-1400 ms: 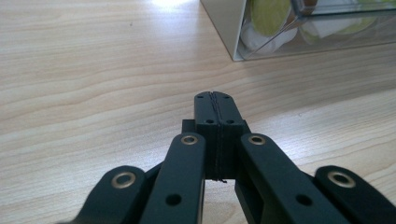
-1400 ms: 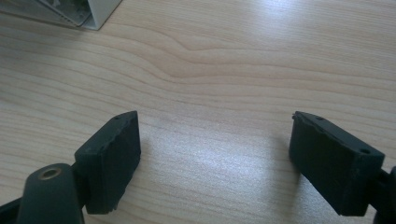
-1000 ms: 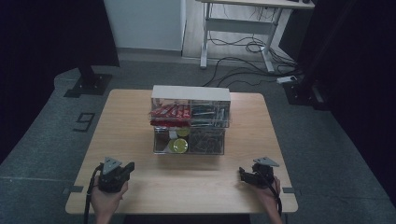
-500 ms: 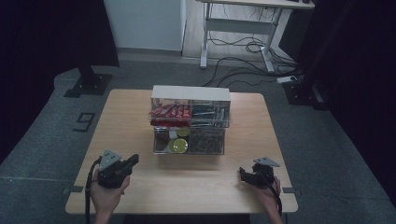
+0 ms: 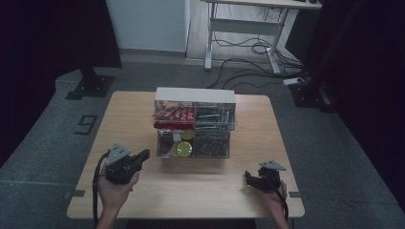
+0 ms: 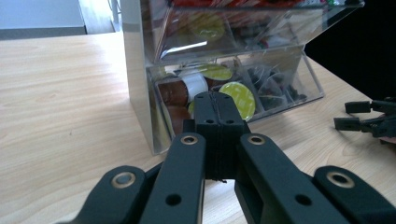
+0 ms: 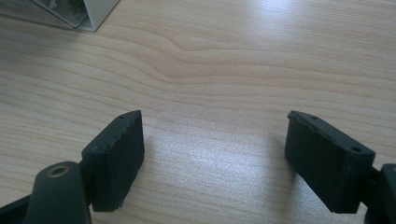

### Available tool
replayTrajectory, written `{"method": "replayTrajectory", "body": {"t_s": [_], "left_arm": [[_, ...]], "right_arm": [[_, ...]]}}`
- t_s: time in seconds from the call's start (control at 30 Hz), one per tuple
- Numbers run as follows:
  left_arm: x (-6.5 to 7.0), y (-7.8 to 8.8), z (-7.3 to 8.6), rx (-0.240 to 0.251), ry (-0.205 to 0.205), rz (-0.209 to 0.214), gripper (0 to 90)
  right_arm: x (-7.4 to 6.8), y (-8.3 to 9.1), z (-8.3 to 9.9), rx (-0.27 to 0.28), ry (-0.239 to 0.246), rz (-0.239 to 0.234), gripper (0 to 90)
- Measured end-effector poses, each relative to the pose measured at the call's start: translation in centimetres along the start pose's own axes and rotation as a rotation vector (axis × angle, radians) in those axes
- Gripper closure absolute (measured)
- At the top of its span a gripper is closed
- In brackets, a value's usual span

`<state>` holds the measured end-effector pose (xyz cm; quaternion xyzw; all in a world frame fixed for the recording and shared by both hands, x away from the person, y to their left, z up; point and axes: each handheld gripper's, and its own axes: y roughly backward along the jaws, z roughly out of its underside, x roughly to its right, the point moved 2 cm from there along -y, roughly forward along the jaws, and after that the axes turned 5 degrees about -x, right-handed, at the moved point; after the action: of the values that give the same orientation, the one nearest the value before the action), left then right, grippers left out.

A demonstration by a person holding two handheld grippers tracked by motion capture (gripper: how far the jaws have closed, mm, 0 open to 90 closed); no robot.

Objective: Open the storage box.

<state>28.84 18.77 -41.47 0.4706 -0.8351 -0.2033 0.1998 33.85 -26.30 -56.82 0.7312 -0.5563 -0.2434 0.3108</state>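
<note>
High view: we hold the left gripper (image 5: pixel 143 155) above the tabletop (image 5: pixel 129 114), near the front left corner of the clear organizer (image 5: pixel 193 125), its tip aimed toward that box. In the left gripper view its jaws are pressed flat together with nothing between them, and they point at the lower drawer (image 6: pixel 233 88), where coffee pods (image 6: pixel 243 98) with yellow-green lids lie behind the clear front. The tip is just short of that front, not touching it as far as we can tell. We rest the right gripper (image 5: pixel 252 177) near the front right edge of the tabletop, well apart from the organizer. In the right gripper view its jaws stand wide apart over bare wood and grip nothing.
</note>
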Motion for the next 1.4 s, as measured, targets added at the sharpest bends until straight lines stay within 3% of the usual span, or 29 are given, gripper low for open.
{"method": "replayTrajectory", "body": {"t_s": [0.8, 1.4], "left_arm": [[1.3, -0.7, -3.9, 0.023, -0.035, 0.054, 90.0], [1.9, -2.1, -6.0, 0.003, -0.049, 0.095, 90.0]], "right_arm": [[0.0, 0.0, 0.0, 0.001, -0.006, 0.000, 20.6], [0.1, 0.0, 0.0, 0.001, -0.004, 0.000, 20.7]]}}
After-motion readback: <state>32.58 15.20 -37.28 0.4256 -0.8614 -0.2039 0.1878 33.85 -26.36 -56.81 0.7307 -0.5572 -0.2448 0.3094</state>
